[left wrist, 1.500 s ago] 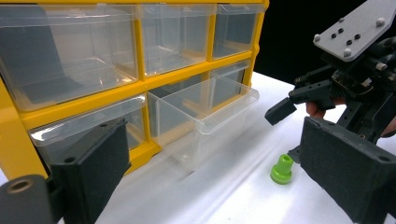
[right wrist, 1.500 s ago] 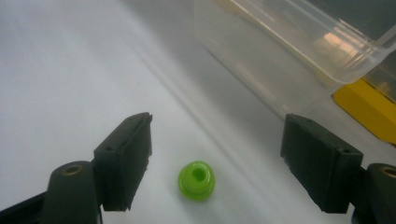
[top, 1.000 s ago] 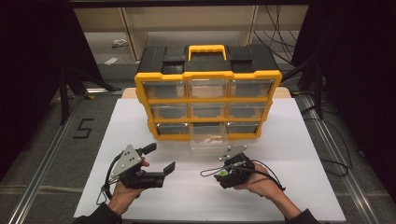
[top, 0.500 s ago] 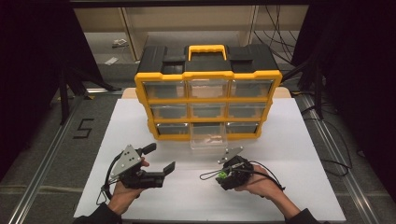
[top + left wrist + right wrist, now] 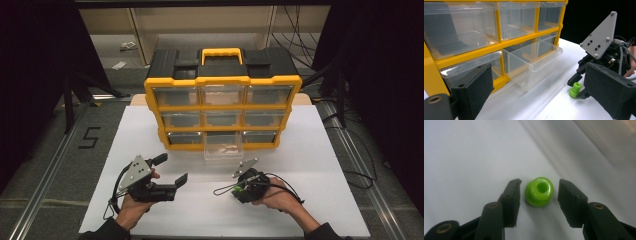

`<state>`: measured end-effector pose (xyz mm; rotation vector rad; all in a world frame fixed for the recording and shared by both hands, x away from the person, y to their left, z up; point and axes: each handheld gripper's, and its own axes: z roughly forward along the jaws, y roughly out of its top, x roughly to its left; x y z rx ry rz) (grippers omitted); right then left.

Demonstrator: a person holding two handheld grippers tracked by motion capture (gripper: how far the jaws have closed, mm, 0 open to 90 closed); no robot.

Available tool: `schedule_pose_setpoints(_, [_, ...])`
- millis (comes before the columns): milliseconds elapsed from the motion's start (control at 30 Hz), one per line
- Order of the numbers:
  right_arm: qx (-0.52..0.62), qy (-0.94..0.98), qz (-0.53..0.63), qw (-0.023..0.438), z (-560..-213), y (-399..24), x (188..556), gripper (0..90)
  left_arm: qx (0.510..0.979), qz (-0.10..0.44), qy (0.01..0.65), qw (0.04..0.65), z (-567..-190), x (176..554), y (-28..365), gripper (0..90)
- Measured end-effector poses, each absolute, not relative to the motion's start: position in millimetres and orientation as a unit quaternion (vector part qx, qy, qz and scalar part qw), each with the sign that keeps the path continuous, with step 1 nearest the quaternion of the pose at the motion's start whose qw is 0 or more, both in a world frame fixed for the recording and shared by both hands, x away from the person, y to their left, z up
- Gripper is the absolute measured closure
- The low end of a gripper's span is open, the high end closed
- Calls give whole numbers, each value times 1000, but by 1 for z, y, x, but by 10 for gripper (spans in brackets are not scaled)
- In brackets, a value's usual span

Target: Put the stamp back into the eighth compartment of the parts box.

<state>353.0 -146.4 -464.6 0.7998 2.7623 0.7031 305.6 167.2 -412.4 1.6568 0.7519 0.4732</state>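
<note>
A small green spool-shaped piece [image 5: 539,191] stands on the white table, hole upward. My right gripper [image 5: 539,187] is open, one jaw on each side of the piece with a narrow gap on both sides. In the high view the right gripper [image 5: 239,189] is tipped down at the table, just in front of the pulled-out drawer [image 5: 223,147]. The left gripper view shows the green piece [image 5: 575,90] between the right gripper's fingertips [image 5: 577,79]. My left gripper [image 5: 171,169] is open and holds nothing, and it points toward the organizer [image 5: 222,82].
The yellow and black organizer [image 5: 499,46] has clear drawers, and its bottom middle drawer [image 5: 534,62] is pulled out and looks empty. The white table [image 5: 320,150] has free room on both sides. Dark floor and rails surround it.
My right gripper has edged slightly left over the green piece. The left gripper has not moved.
</note>
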Motion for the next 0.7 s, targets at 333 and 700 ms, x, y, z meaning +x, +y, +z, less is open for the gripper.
schedule_pose_setpoints(333, [261, 932, 231, 95, -468, -144, 353, 641, 712, 204, 322, 589, -413, 306, 167, 87])
schedule_pose_setpoints(700, [247, 929, 251, 112, -460, -143, 351, 646, 712, 204, 323, 590, -412, 305, 167, 87])
